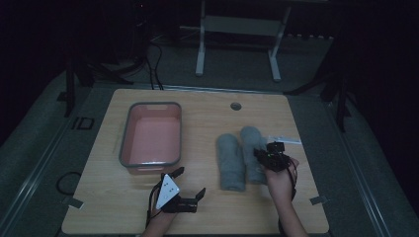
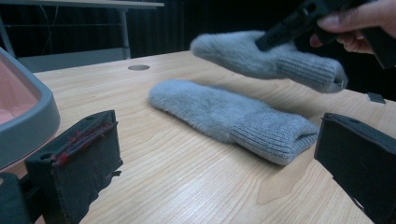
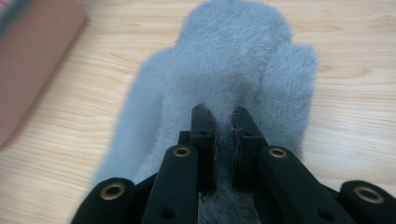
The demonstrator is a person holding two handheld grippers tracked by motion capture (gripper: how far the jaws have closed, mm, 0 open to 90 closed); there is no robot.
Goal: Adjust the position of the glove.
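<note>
right gripper (image 1: 263, 155): fingers clenched on far mitten (image 2: 261, 58), lifted off table (image 1: 207, 207), likely for pink bin (image 1: 126, 143) | near mitten (image 2: 224, 116) flat on table | left gripper (image 1: 190, 185): released, idle near bin

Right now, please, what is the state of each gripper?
Left gripper: open, holding nothing, above the table.
Right gripper: closed on the grey mitten, lifted off the table.

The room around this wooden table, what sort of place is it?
Probably a lab or workshop set up for recording, not a home. A bare wooden table with a cable hole stands in a dark room, cables trail on the floor behind it, beside a metal stand.
</note>
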